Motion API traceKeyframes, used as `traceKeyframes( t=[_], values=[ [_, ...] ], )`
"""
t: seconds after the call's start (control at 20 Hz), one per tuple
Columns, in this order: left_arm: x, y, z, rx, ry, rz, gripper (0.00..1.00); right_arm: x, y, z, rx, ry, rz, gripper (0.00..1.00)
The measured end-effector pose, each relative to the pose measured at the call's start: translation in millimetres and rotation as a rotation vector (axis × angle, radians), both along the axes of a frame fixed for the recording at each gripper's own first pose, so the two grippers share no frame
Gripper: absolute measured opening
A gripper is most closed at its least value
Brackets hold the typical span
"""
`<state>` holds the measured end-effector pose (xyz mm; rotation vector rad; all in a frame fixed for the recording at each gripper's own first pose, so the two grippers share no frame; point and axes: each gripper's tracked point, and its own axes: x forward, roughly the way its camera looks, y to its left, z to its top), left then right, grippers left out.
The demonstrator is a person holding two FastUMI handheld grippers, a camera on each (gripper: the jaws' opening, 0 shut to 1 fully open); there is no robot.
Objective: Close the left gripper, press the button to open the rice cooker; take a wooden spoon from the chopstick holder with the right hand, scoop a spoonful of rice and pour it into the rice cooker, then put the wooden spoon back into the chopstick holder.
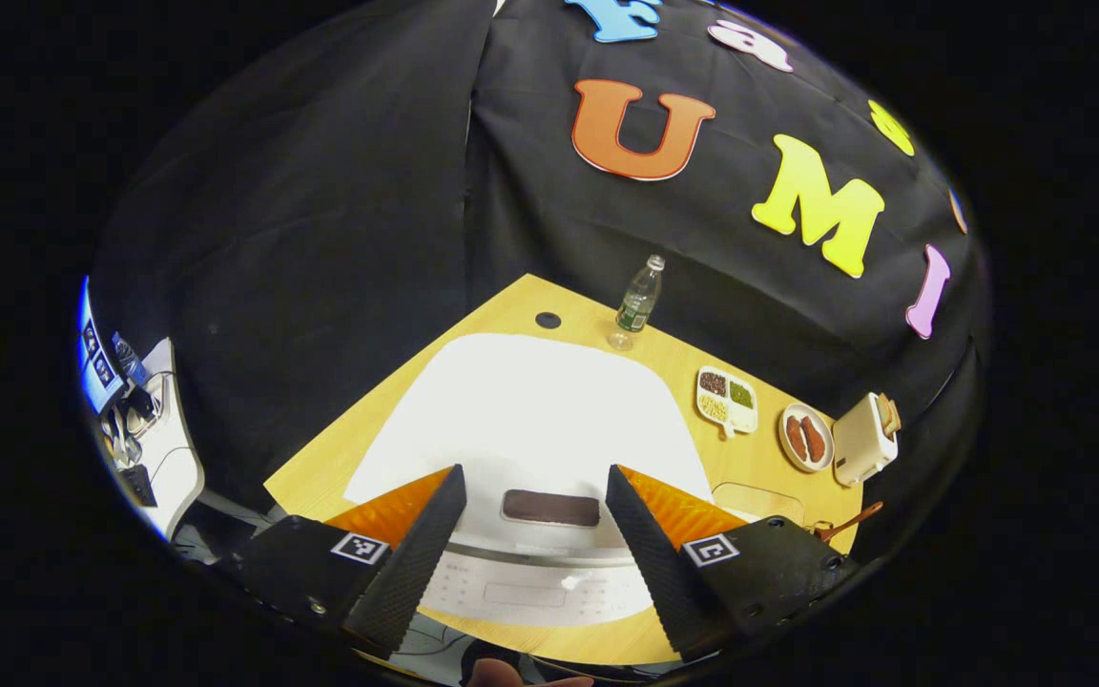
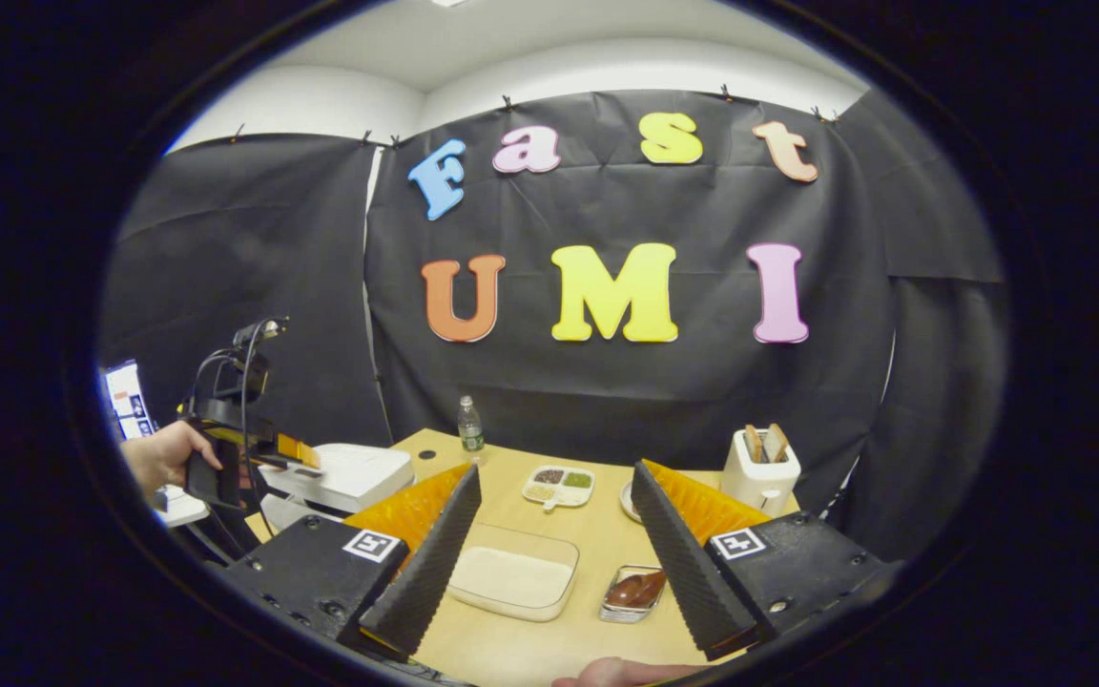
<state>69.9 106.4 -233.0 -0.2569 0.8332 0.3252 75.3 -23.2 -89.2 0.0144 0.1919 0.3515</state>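
Note:
The white rice cooker (image 1: pixel 530 420) lies right under my left gripper (image 1: pixel 535 472), lid shut, with its dark button (image 1: pixel 549 508) between the open fingers. In the right gripper view a hand (image 2: pixel 163 456) holds that left gripper (image 2: pixel 292 448) over the cooker (image 2: pixel 344 475). My right gripper (image 2: pixel 557 468) is open and holds nothing, hovering above the clear box of white rice (image 2: pixel 513 577) and the metal chopstick holder (image 2: pixel 633 592) with brown wooden spoons in it. A wooden spoon handle (image 1: pixel 853 521) sticks out at the right edge of the left gripper view.
On the wooden table (image 2: pixel 597 534) behind stand a water bottle (image 2: pixel 469 425), a divided dish of beans (image 2: pixel 559 485) and a white toaster (image 2: pixel 759 472) with bread slices. A plate of brown food (image 1: pixel 805 437) sits beside the toaster (image 1: pixel 862 439).

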Motion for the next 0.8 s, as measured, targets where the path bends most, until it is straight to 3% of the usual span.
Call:
traceKeyframes(
  t=[0.35,0.8],
  values=[
    [-17,-5,-26,0.016,0.061,-0.028,0.97,2,2,0,0.006,0.011,-0.004,0.99],
    [-30,-4,-38,0.105,0.076,-0.078,0.98,-1,1,-13,0.036,0.040,-0.035,1.00]
  ],
)
